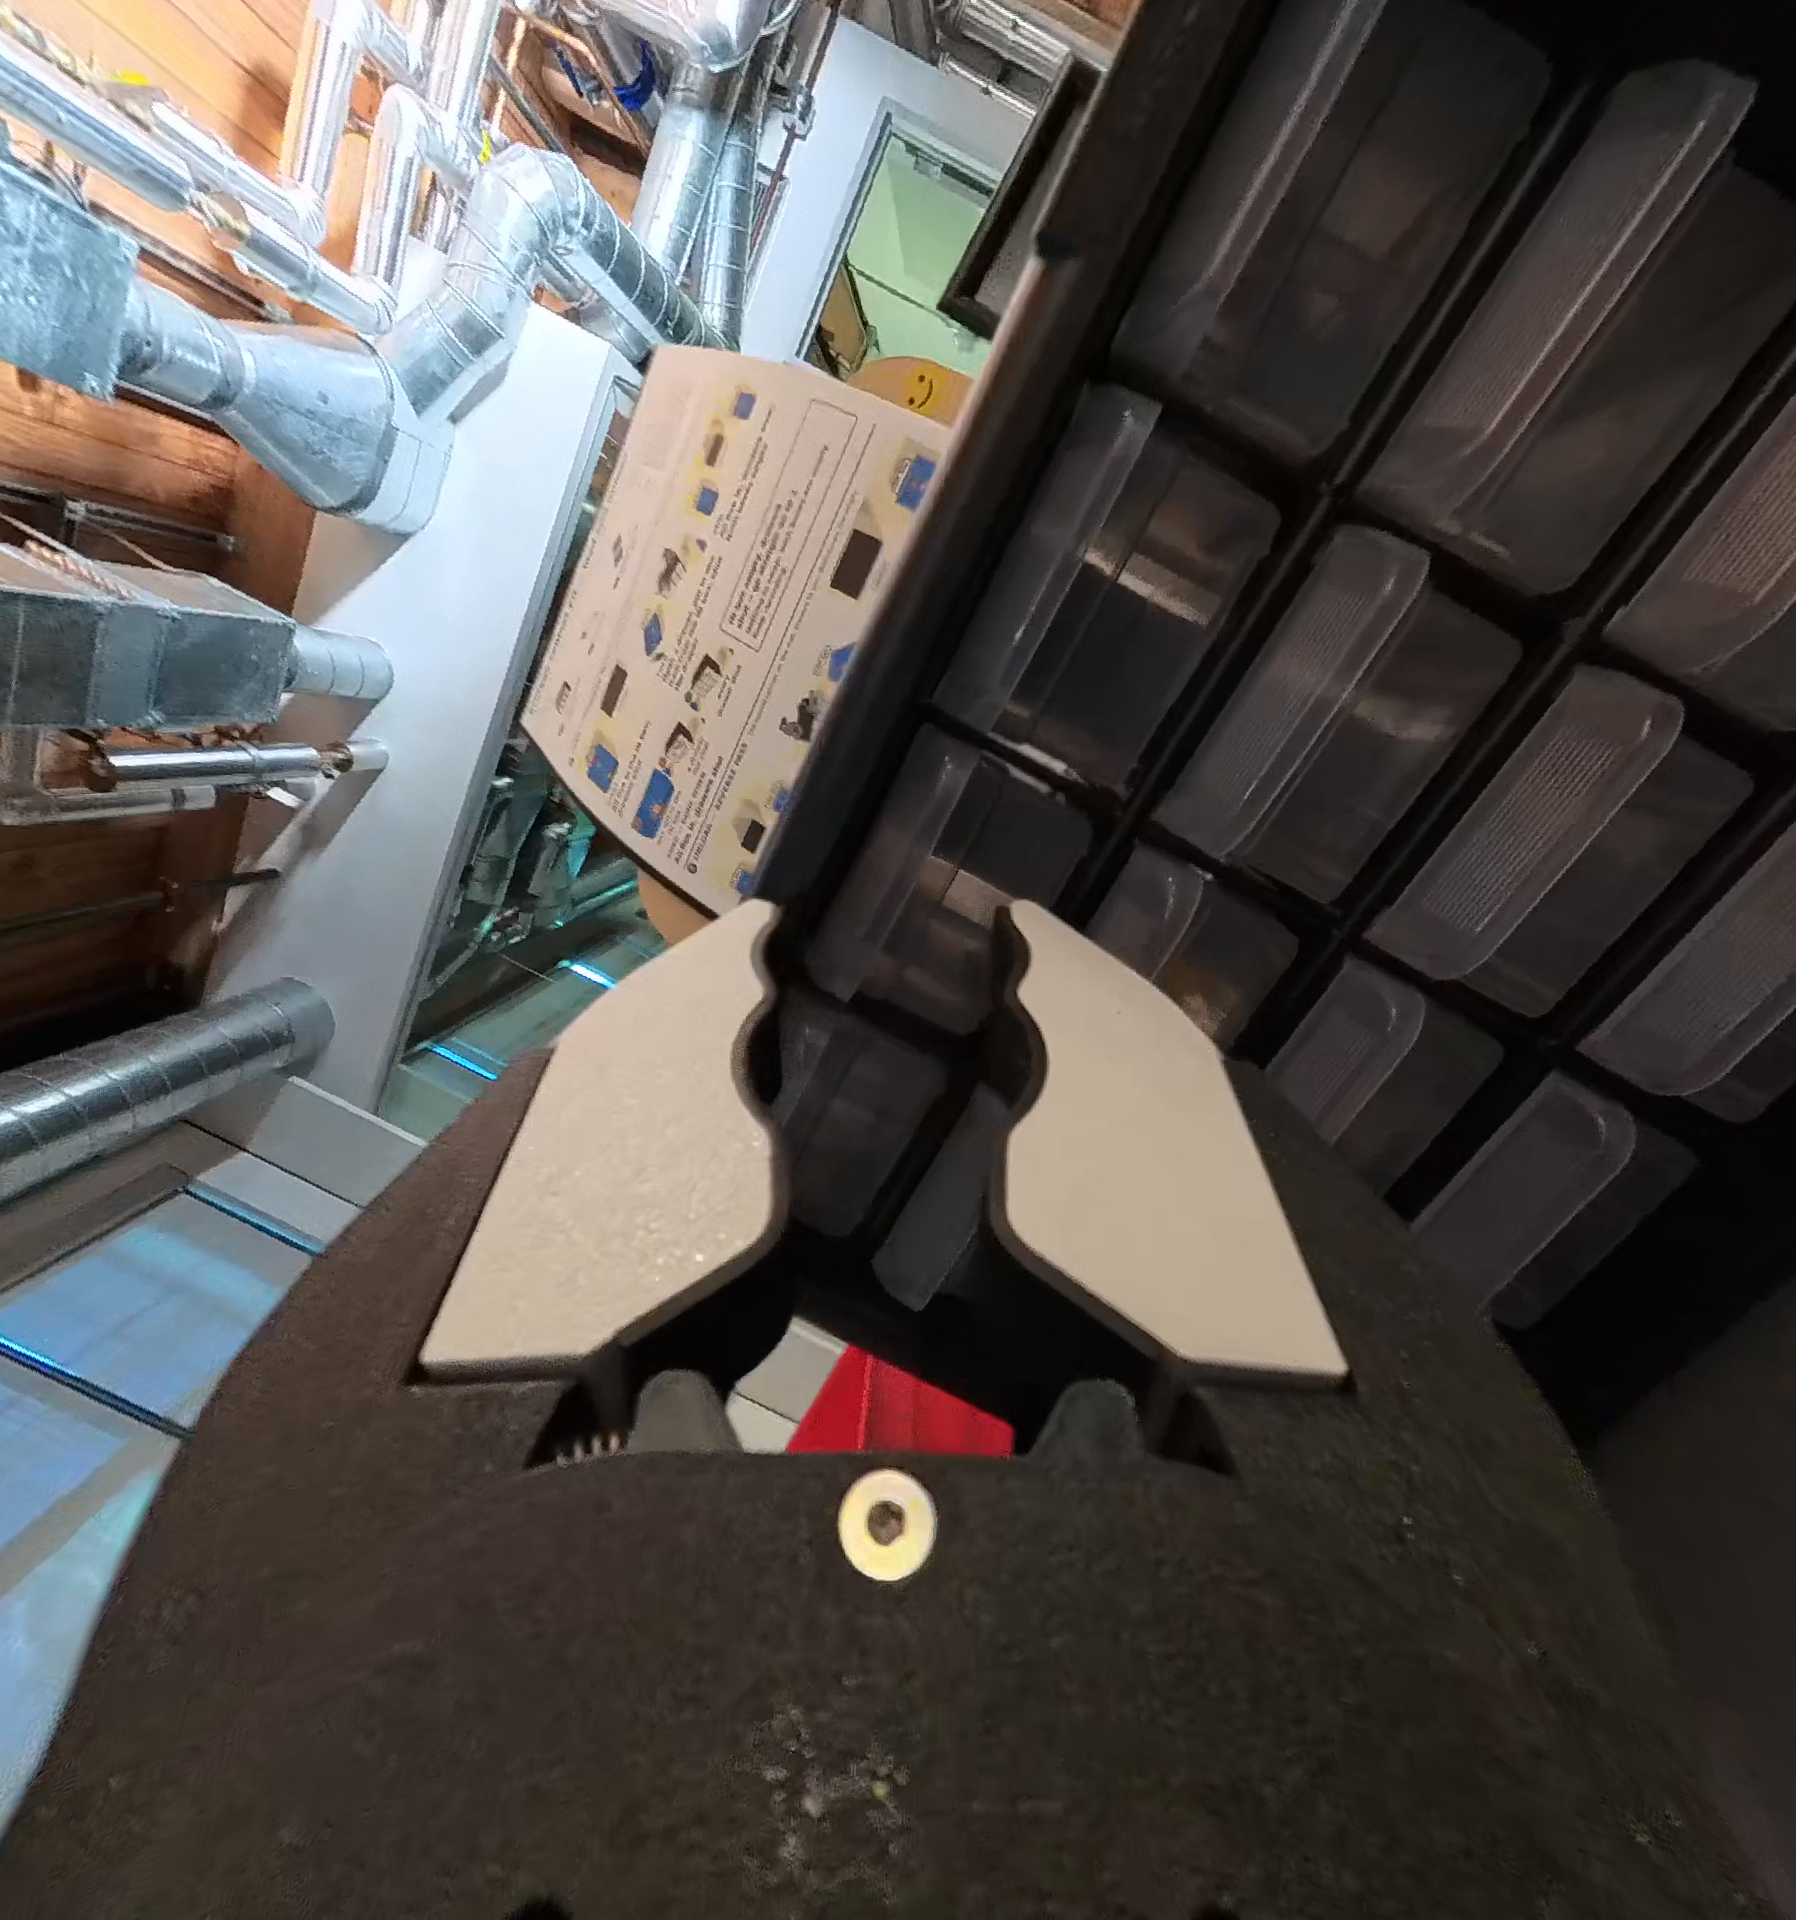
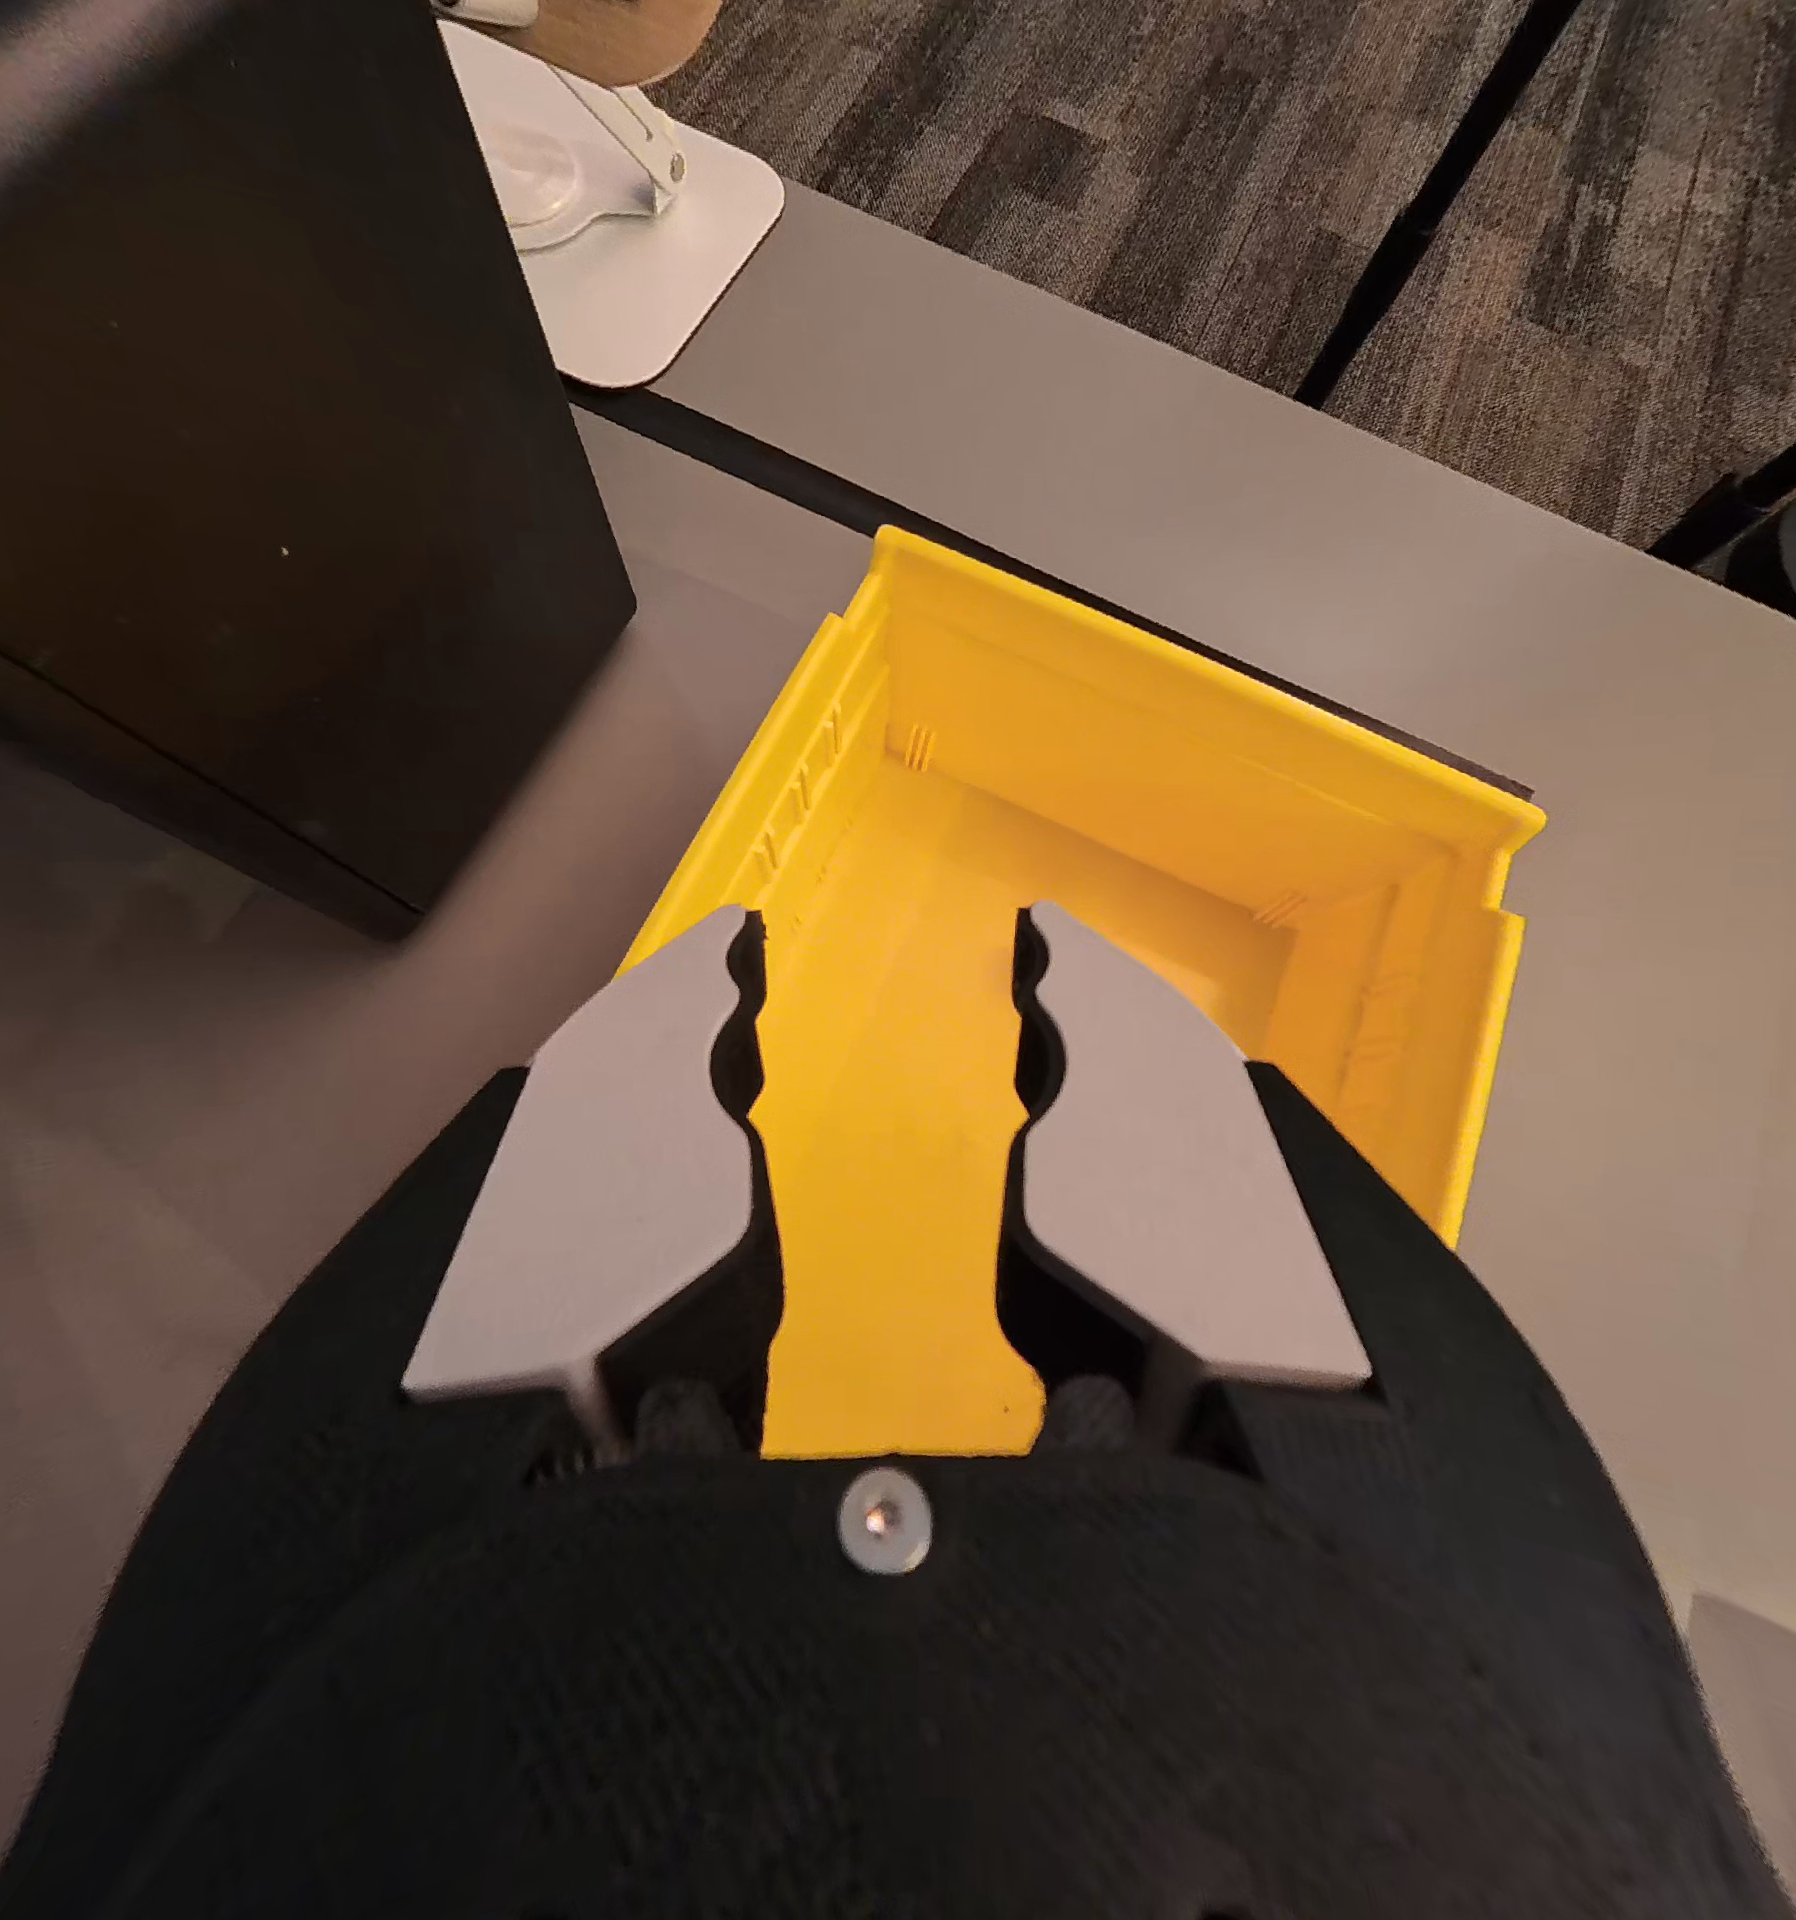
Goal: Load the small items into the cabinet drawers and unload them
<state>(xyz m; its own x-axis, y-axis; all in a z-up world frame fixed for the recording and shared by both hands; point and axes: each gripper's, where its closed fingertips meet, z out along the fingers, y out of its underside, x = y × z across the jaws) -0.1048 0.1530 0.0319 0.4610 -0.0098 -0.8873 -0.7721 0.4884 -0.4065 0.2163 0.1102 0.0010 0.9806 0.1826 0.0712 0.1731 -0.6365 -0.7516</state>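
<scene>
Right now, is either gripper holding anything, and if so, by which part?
Neither holds anything. The left gripper is open at the cabinet's edge, straddling a clear drawer without closing on it. The right gripper hangs open over the empty yellow bin.

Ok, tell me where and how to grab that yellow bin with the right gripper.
Take the yellow bin by a side wall near its top rim, coming straight down from above. It sits open-topped and looks empty on the grey table, so one finger can slip inside and one outside. The right gripper already hovers open over it; the wall nearest the black cabinet seems closest.
</scene>
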